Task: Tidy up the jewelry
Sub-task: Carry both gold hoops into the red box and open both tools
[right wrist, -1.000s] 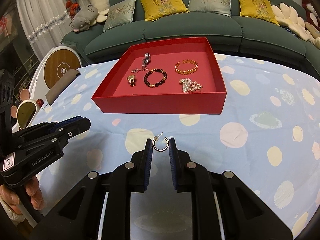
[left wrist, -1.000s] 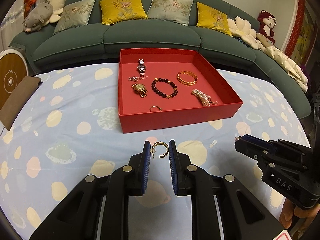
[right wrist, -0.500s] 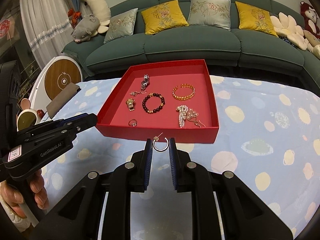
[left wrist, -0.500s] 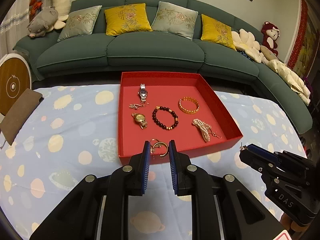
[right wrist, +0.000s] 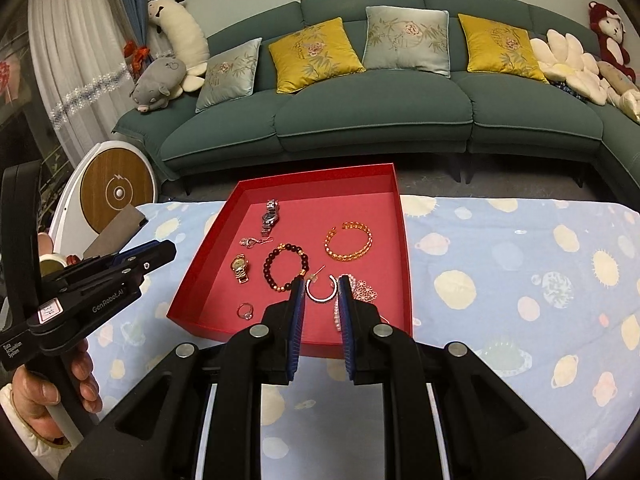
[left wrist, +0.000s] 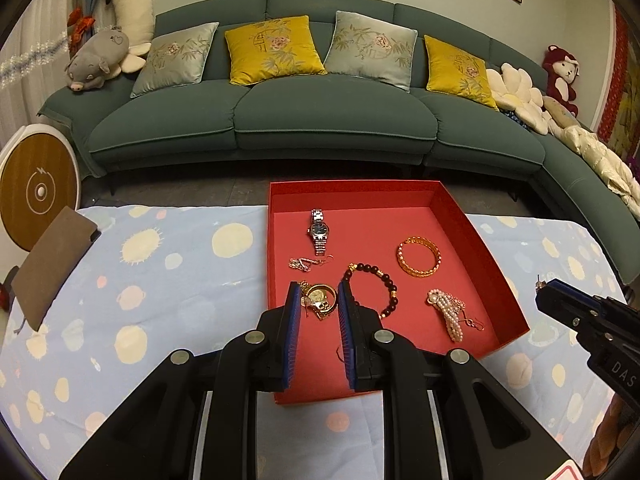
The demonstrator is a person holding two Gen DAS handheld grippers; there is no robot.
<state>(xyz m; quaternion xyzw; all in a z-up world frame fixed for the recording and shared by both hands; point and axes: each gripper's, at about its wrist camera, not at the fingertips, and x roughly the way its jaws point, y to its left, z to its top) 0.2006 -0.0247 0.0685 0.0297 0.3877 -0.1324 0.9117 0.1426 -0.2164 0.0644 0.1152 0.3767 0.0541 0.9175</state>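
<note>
A red tray [left wrist: 490,246] [right wrist: 196,258] on the spotted cloth holds a silver watch [left wrist: 319,231], a gold watch [right wrist: 240,268], a dark bead bracelet [right wrist: 285,266], a gold bangle [left wrist: 419,257], a pearl piece [left wrist: 448,312] and a ring [right wrist: 245,311]. My left gripper [left wrist: 319,300] hovers over the tray's near left part, shut on a gold hoop earring [left wrist: 318,298] that overlaps the gold watch below. My right gripper [right wrist: 320,286] is shut on a matching hoop earring [right wrist: 320,288] above the tray's near right part.
A green sofa [left wrist: 320,112] with cushions and plush toys stands beyond the table. A brown pad [left wrist: 52,266] lies at the cloth's left edge by a round wooden disc [left wrist: 38,190]. The other gripper shows in each view: right [left wrist: 588,320], left [right wrist: 88,284].
Both grippers rose and moved forward from the cloth in front of the tray to above the tray's near part, each still holding its hoop earring.
</note>
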